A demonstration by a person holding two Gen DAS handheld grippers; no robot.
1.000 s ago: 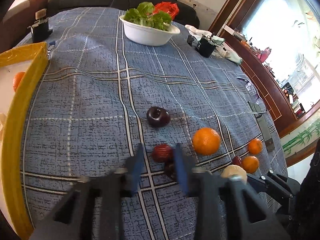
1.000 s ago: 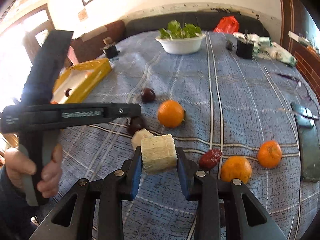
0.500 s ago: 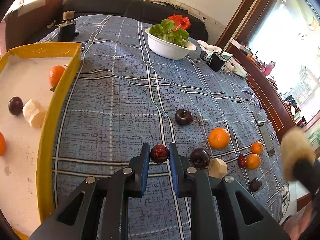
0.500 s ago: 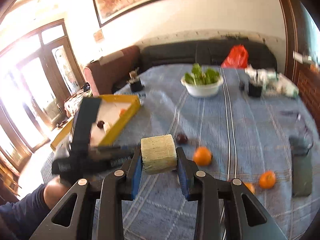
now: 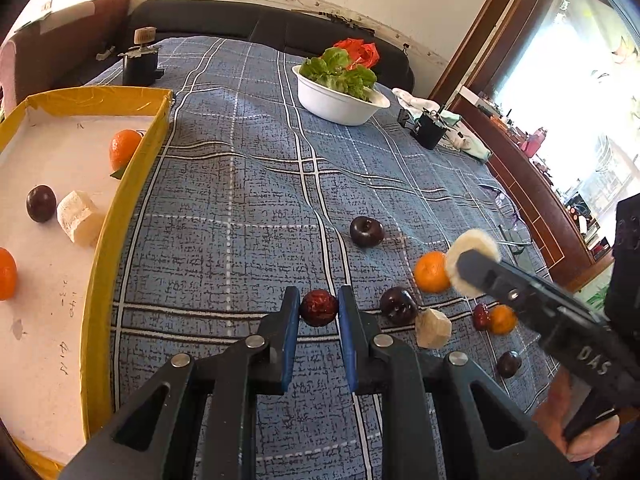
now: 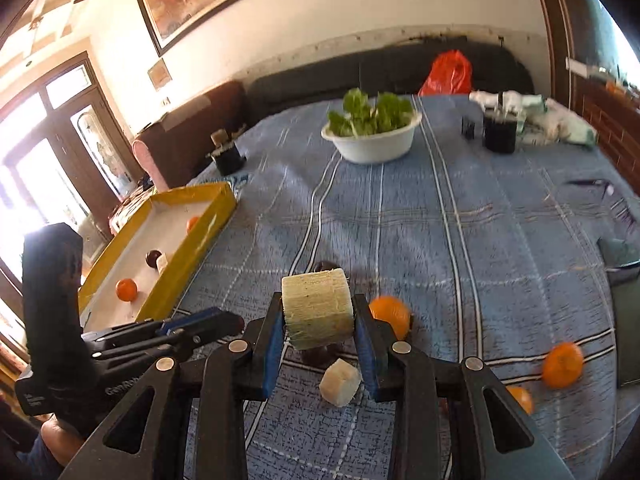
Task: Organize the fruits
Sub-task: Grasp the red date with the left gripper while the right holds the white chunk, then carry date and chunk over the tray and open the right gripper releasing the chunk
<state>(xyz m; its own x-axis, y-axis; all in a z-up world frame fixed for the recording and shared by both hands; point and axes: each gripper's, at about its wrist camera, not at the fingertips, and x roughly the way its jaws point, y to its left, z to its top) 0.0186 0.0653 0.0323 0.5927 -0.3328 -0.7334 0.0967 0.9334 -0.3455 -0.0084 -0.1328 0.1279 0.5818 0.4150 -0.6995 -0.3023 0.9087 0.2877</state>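
Note:
My left gripper (image 5: 319, 307) is shut on a small dark red fruit (image 5: 319, 307), lifted above the blue plaid cloth. My right gripper (image 6: 318, 316) is shut on a pale cut chunk (image 6: 317, 309); the left wrist view shows that chunk (image 5: 472, 258) at the right, above an orange (image 5: 430, 272). A yellow-rimmed tray (image 5: 120, 208) at the left holds oranges, a dark plum (image 5: 41, 203) and a pale chunk (image 5: 78, 218). Loose on the cloth lie two dark plums (image 5: 366, 232) (image 5: 398, 306), another pale chunk (image 5: 433, 328), a small orange (image 5: 502, 319) and more small fruit.
A white bowl of lettuce (image 5: 340, 100) stands at the far middle, with a red bag behind it. Small black devices (image 5: 138, 66) (image 5: 430, 130) sit far left and far right. A dark phone (image 6: 624, 312) lies at the right edge. A hand (image 5: 576, 420) grips the right tool.
The left gripper closed on the dark red fruit and swung left, bringing the yellow tray into view. The right gripper lifted the pale chunk off the cloth, then came a little lower.

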